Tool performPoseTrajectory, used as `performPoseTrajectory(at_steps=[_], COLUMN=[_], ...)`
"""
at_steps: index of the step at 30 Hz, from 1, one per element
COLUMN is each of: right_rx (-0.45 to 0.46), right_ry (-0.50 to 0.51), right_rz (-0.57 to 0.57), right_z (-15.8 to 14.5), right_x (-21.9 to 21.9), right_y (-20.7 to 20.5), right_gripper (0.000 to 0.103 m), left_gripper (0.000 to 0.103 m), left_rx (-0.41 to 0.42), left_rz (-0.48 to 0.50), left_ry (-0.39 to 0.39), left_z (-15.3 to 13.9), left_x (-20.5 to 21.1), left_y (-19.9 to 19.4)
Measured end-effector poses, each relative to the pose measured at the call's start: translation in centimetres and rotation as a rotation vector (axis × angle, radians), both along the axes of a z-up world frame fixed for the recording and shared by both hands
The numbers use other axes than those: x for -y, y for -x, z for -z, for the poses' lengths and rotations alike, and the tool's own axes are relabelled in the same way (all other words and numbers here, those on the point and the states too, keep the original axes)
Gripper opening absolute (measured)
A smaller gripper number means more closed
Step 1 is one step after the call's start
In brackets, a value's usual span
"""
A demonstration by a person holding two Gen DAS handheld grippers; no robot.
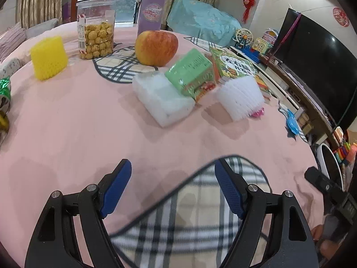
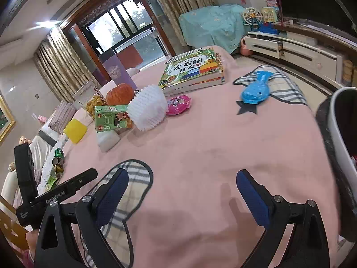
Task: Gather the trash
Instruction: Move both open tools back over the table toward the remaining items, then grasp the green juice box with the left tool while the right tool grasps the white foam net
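On the pink tablecloth (image 1: 89,122) lie a white foam fruit net (image 1: 239,97), a flat white foam block (image 1: 160,99) and a green drink carton (image 1: 191,73) leaning on it. A yellow foam net (image 1: 48,58) stands at the left. A pink wrapper (image 2: 178,104) lies by the white net (image 2: 148,109), and a crumpled green wrapper (image 2: 57,167) sits at the table's left edge. My left gripper (image 1: 173,167) hovers open and empty over the near cloth. My right gripper (image 2: 183,178) is open and empty too, well short of the litter.
An apple (image 1: 156,48), a jar of snacks (image 1: 96,35), a purple bottle (image 1: 150,11) and a picture book (image 2: 194,69) stand farther back. A blue toy (image 2: 256,89) lies right. A white bin (image 2: 343,138) stands beyond the table's right edge. The other gripper's handle (image 2: 55,192) shows at left.
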State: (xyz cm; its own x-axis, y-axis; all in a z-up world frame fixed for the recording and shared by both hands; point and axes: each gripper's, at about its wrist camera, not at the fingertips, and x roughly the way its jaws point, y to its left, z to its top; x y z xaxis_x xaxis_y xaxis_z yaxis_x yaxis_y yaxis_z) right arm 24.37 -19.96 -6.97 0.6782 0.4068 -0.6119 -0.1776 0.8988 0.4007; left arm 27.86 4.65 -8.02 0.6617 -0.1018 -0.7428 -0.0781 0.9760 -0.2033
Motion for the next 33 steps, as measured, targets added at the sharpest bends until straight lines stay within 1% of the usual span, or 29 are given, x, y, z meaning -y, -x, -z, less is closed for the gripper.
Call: performPoseTrajectory(at_steps=[4, 8, 11, 16, 21, 26, 28, 29, 30, 31, 32, 33], right_rx=[-0.004, -0.002, 0.001, 0.001, 0.016, 0.022, 0.032, 0.038, 0.046, 0.052, 0.055, 0.048], right_ry=[-0.009, -0.013, -0.013, -0.030, -0.020, -0.006, -0.007, -0.006, -0.005, -0.001, 0.007, 0.016], right_rz=[-0.013, -0.029, -0.038, -0.052, -0.065, -0.066, -0.067, -0.066, -0.065, -0.066, -0.066, -0.068], right_z=[0.1, -0.1, -0.2, -0.2, -0.5, -0.6, -0.7, -0.8, -0.8, -0.8, -0.8, -0.6], right_x=[-0.7, -1.4, -1.9, -2.6, -3.6, -4.7, -5.2, -5.4, -5.7, -6.0, -6.3, -6.7], right_y=[-1.0, -2.2, -3.3, -5.4, -7.1, -8.8, -9.5, -9.7, -9.9, -10.2, -10.5, -10.9], right_gripper=[0.098, 0.098, 0.098, 0.098, 0.098, 0.098, 0.097, 0.097, 0.095, 0.091, 0.087, 0.074], left_gripper=[0.079, 0.079, 0.079, 0.082, 0.082, 0.082, 0.082, 0.079, 0.068, 0.054, 0.048, 0.042], left_rx=[-0.004, -0.016, 0.005, 0.037, 0.065, 0.106, 0.110, 0.111, 0.112, 0.102, 0.092, 0.080], left_rz=[0.006, -0.003, -0.003, 0.058, 0.104, 0.163, 0.191, 0.200, 0.212, 0.231, 0.240, 0.252], left_ry=[-0.014, 0.004, -0.001, -0.031, -0.042, -0.084, -0.094, -0.093, -0.092, -0.089, -0.085, -0.080], left_z=[0.0, -0.1, -0.7, -1.7, -2.1, -2.7, -2.6, -2.6, -2.6, -2.5, -2.3, -2.2], left_x=[-0.4, -1.3, -1.6, -1.3, -1.3, -0.7, -0.4, -0.4, -0.4, -0.3, -0.3, -0.2], left_y=[-2.0, -3.4, -4.2, -6.1, -7.5, -8.3, -8.6, -8.8, -9.0, -9.2, -9.3, -9.4])
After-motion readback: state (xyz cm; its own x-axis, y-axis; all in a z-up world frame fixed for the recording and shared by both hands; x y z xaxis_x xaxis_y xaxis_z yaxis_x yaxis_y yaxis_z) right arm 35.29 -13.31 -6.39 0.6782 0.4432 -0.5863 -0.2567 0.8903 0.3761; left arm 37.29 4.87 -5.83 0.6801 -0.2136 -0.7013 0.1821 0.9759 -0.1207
